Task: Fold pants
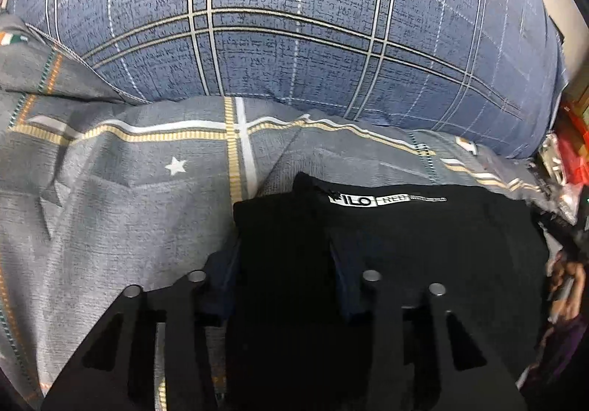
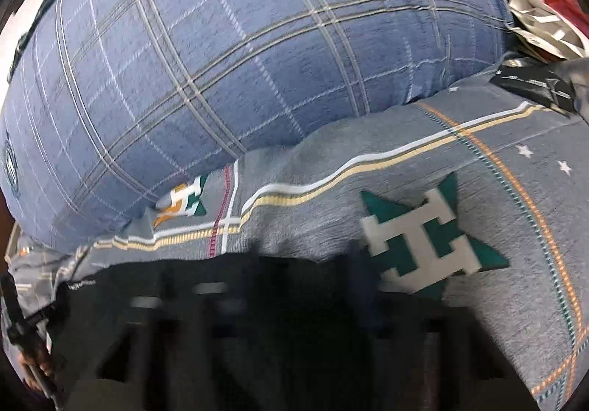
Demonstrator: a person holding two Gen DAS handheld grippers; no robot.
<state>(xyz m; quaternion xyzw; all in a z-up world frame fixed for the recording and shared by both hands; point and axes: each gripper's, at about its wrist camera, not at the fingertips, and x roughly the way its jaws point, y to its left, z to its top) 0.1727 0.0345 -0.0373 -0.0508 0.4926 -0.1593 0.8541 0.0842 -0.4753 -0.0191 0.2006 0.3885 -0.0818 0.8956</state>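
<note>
Pants (image 1: pixel 423 245): black, matte, soft knit, already in a compact folded stack with a squarish outline and a white woven label (image 1: pixel 368 200) near the far edge; we see them lying on the bed, on the grey sheet (image 1: pixel 129 212). Sheet is a coarse-weave print with white and tan stripes, small white stars and a teal star-shaped emblem (image 2: pixel 427 238) carrying a pale H motif; it's creased in shallow ridges. Behind it sits a fat, rounded blue plaid pillow (image 1: pixel 294 35), heathered weave with dark and white grid lines. Crumpled foil-like wrappers (image 2: pixel 537 24) lie off at the right edge of the bed. Our left gripper (image 1: pixel 283 278) pitches steeply down onto the near-left corner of the stack; its fingers (image 1: pixel 224 285) have dark blue pads on black slotted arms, set partway apart with black fabric filling the gap between them and pads against the cloth, so we read it as clamped on the pants. Our right gripper (image 2: pixel 294 285) also angles down, at the far edge of the black fabric beside the teal emblem. That view is motion-blurred; its fingers look close together with dark cloth between, but we cannot tell for sure whether they're gripping it.
</note>
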